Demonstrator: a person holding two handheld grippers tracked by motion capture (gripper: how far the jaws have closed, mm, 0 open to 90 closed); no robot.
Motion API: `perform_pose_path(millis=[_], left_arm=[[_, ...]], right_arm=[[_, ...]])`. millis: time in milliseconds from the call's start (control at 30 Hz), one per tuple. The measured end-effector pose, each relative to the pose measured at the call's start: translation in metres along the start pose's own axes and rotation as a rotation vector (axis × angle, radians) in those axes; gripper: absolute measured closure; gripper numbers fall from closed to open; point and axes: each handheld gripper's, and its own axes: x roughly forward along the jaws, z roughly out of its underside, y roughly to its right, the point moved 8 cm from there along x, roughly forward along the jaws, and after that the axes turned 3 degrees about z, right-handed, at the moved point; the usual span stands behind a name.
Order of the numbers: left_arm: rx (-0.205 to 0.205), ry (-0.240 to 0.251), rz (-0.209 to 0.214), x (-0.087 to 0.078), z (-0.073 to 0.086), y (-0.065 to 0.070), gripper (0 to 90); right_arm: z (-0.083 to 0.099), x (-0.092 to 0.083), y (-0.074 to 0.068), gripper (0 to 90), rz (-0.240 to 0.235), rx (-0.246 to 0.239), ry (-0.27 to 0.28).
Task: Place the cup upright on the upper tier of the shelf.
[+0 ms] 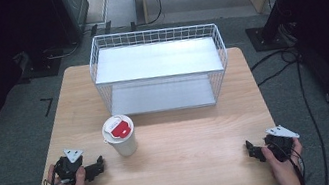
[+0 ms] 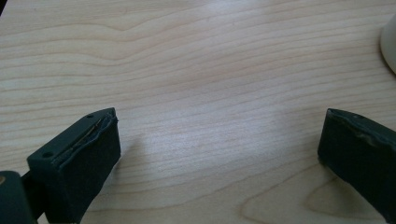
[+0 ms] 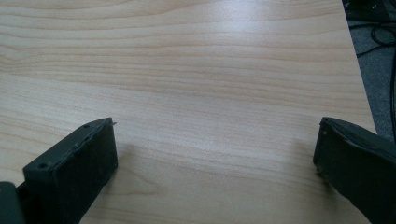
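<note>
Both claws, left claw (image 1: pixel 98 166) and right claw (image 1: pixel 252 150), spread wide (nothing held), near the cup (image 1: pixel 120 135).

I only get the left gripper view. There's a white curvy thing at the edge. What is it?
Observer: A white cup with a red and white lid, standing upright on the table.
Operator: Is anything else up there?
Observer: Yes, a white wire basket rack with two shelves, behind the cup.
Operator: Where's the other gripper?
Observer: The right gripper is near the table's front right corner, jaws open, holding nothing.
</note>
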Motion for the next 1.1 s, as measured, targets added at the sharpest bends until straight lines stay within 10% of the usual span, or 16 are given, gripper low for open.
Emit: perform_pose_path(millis=[1100], left_arm=[[0.078, 0.121, 0.218, -0.042, -0.023, 0.068, 0.0]], right_arm=[[0.000, 0.000, 0.000, 0.0, -0.004, 0.000, -0.002]])
